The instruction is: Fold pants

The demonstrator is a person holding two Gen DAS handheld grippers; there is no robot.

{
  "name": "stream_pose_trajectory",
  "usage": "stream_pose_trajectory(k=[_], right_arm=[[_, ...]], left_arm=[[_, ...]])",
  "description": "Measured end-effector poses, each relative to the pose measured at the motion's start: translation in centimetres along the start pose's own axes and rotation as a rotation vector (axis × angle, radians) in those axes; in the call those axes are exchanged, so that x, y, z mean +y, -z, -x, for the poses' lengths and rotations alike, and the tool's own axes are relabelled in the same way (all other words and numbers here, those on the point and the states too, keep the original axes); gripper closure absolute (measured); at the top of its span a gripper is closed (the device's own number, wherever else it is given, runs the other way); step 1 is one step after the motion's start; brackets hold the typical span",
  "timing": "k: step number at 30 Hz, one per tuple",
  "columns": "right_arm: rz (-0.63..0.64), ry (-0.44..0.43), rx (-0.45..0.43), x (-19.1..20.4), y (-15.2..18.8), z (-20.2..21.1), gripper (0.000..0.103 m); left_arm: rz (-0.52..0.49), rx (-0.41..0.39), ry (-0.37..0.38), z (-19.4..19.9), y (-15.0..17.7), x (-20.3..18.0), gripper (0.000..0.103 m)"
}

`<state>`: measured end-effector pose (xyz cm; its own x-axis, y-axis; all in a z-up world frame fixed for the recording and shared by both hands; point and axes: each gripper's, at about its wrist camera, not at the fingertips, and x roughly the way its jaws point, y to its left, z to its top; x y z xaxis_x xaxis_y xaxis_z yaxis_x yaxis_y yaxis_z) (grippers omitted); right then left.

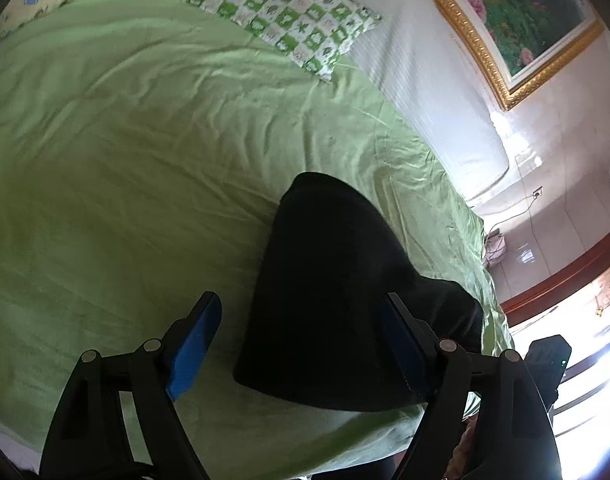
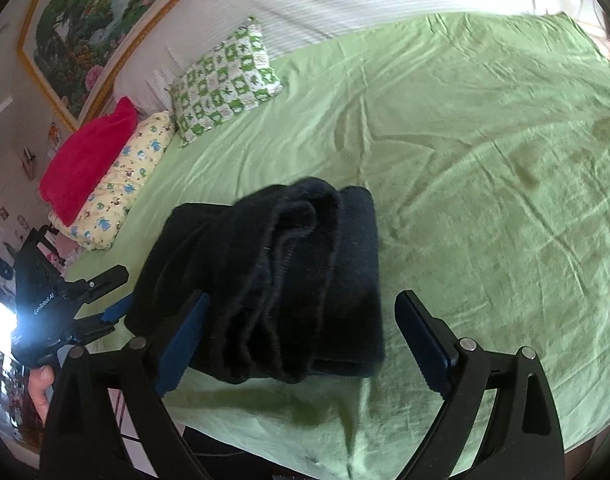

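pants folded on the bed, both tongs wide and empty.

the pants (image 2: 281, 276) lay as a dark, thick bundle near the front edge of the green sheet (image 2: 465, 160), long axis running away from you toward the pillow (image 2: 225, 80). your right gripper (image 2: 301, 344) stood over the near end with the bundle between its spread jaws, the pads clear of the cloth as far as you could tell. your left gripper (image 1: 305, 344) was spread as well, holding nothing, and came at the bundle's side. the right looked nearer; the fold seemed all but done, so i judged only a tidy or a lift was left.
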<state>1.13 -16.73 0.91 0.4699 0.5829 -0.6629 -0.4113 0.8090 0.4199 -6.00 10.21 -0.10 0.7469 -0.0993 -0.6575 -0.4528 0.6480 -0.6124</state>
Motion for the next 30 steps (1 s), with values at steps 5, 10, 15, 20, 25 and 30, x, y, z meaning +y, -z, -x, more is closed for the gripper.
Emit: stream_pose_trajectory(k=[5, 10, 15, 20, 25, 30], right_arm=[[-0.043, -0.032, 0.017, -0.8, 0.0, -0.8, 0.01], [-0.05, -0.059, 0.013, -0.9, -0.2, -1.4, 0.01], [-0.069, -0.093, 0.017, -1.7, 0.0, -2.0, 0.01], [-0.027, -0.114, 0.015, -1.9, 0.1, -2.1, 0.01], [0.003, -0.128, 0.009, -2.3, 0.1, -2.1, 0.02], [-0.004, -0.2, 0.024, -3.3, -0.1, -2.6, 0.032]], left_arm=[[0.015, 0.024, 0.004, -1.1, -0.7, 0.6, 0.021], [0.007, 0.043, 0.012, -2.2, -1.3, 0.1, 0.021], [-0.016, 0.066, 0.01, -3.5, -1.4, -0.5, 0.02], [-0.006, 0.085, 0.006, -4.8, -1.5, -0.4, 0.018], [-0.011, 0.082, 0.002, -5.6, -1.5, -0.3, 0.013], [-0.042, 0.065, -0.034, -6.6, -1.5, -1.0, 0.011]])
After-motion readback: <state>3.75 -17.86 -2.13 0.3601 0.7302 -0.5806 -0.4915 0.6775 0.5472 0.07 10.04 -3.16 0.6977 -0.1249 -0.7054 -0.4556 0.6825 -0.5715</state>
